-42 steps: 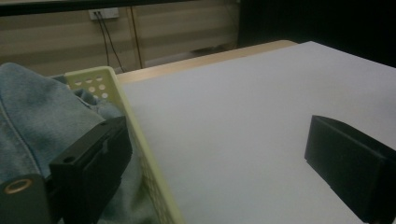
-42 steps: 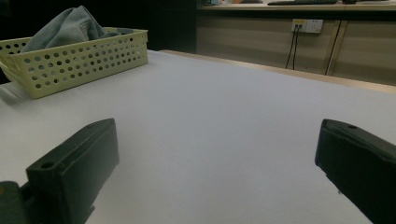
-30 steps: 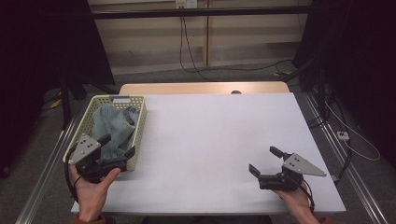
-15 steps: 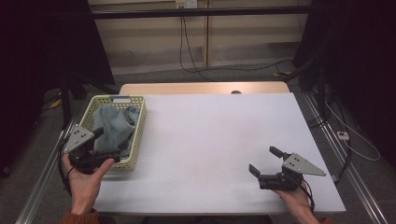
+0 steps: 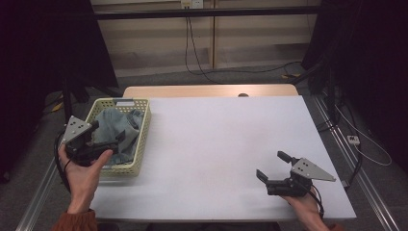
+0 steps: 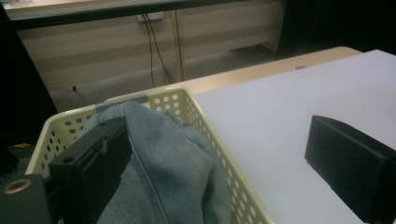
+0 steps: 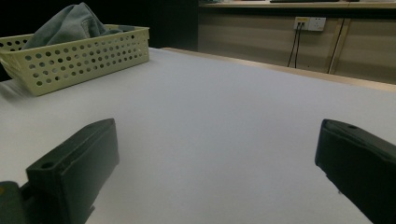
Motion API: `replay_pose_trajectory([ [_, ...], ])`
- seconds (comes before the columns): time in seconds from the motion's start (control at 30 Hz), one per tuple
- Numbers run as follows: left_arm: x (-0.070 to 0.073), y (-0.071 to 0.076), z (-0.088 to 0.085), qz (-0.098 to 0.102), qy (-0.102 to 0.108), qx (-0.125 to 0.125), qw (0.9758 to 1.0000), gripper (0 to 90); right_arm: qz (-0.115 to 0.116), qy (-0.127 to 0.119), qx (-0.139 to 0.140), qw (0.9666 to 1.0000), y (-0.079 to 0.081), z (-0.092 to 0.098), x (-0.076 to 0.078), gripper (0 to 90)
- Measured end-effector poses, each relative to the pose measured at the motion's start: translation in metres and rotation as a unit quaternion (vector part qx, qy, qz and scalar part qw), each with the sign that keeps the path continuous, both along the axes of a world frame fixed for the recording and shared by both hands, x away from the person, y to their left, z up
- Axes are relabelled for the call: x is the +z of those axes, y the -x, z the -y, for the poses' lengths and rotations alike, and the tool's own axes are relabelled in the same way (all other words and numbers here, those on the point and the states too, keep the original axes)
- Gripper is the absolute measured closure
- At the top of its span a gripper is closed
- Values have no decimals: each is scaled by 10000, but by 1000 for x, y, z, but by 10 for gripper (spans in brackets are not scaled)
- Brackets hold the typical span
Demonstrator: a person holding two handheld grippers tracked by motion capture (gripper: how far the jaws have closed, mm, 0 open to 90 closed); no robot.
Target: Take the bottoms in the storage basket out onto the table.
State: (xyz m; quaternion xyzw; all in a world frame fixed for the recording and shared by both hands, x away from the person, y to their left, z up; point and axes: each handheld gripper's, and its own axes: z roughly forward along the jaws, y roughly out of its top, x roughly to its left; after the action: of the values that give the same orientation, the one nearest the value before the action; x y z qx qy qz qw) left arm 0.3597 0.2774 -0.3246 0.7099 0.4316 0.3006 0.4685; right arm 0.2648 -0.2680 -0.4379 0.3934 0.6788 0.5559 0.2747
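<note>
Left gripper [image 5: 103,144] is shifting left and farther in over the past second, now hanging over the basket [image 5: 142,134], jaws spread, one jaw against the denim garment [image 5: 122,130]; a grab looks imminent. Right gripper [image 5: 274,168] is staying put near right, jaws spread, holding nothing. Table [image 5: 216,139]: matte white, flat. Basket: pale yellow perforated plastic, rectangular. Denim: soft, crumpled, heaped at near left.

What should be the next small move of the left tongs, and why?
Probably lower the left tongs and close them on the denim cloth. Their jaws stand open at the basket, one against the cloth and one outside the rim. The right tongs rest open, far away.
</note>
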Motion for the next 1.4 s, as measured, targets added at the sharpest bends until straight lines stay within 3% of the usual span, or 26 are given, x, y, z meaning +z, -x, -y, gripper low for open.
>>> replay_pose_trajectory([
  [0.27,-4,-17,-10,-234,-3,143,9996,68,-6,-3,-7,10000,0,0,0,0],
  [0.43,-2,-24,-14,-278,9,176,9995,64,-45,11,30,10000,-1,0,-1,0],
  [0.63,-2,-36,-19,-405,163,266,9987,64,-55,-5,52,10000,-1,0,-1,0],
  [0.7,-2,-41,-20,-445,93,274,9986,77,-61,-10,47,10000,-1,0,-1,0],
  [0.73,-2,-45,-22,-334,-157,492,9981,75,-61,-7,54,10000,-1,0,-1,0],
  [0.77,-2,-45,-22,-334,-157,492,9981,70,-62,-2,60,10000,-1,0,-1,0],
  [0.87,-6,-55,-27,-615,128,450,9970,62,-79,5,67,9999,-1,0,-1,0],
  [0.97,-11,-64,-30,-701,-72,606,9957,60,-85,-4,53,9999,-2,0,-1,0],
  [1.1,-17,-75,-34,-894,-12,686,9936,60,-85,-3,60,9999,-2,0,-1,0],
  [1.4,-27,-91,-30,-1358,-11,560,9892,49,-85,-4,66,9999,-2,0,-1,0],
])
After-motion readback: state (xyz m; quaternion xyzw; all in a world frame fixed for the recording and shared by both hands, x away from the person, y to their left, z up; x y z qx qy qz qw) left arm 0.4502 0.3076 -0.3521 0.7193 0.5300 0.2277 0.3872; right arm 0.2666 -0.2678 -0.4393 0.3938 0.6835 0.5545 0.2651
